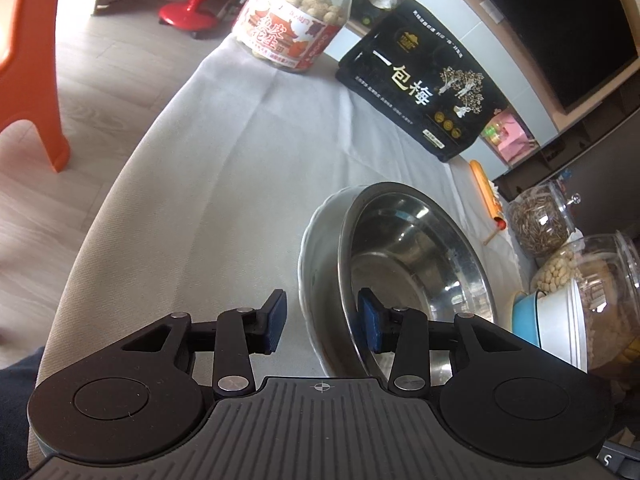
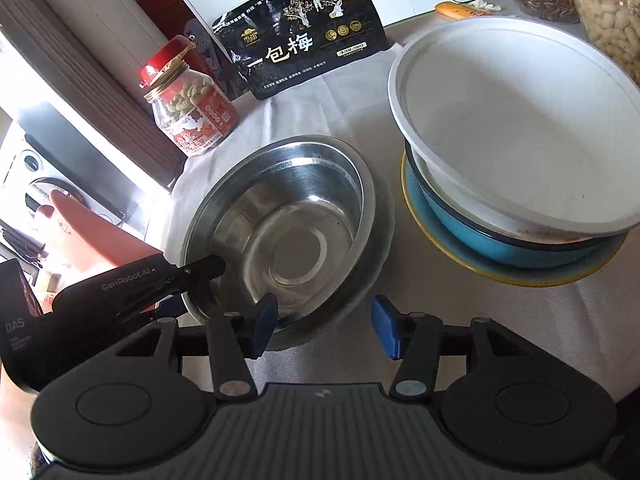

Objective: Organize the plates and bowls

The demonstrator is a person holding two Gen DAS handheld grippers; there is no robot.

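Observation:
A steel bowl (image 1: 416, 256) sits inside a white plate (image 1: 316, 248) on the cloth-covered table. My left gripper (image 1: 322, 322) is open, with the near rims of bowl and plate between its blue pads; its right finger is inside the bowl. In the right wrist view the steel bowl (image 2: 288, 224) is at centre, with the left gripper at its left rim. My right gripper (image 2: 324, 326) is open and empty, just in front of the bowl. A white bowl (image 2: 516, 128) is stacked in a blue bowl (image 2: 496, 236) on a yellow-rimmed plate (image 2: 452, 252) at right.
A black snack bag (image 2: 304, 36) and a red-labelled peanut jar (image 2: 188, 108) stand at the back. Glass jars of seeds (image 1: 540, 220) and peanuts (image 1: 592, 280) stand at the right edge. An orange stool (image 1: 36, 60) is on the floor, left.

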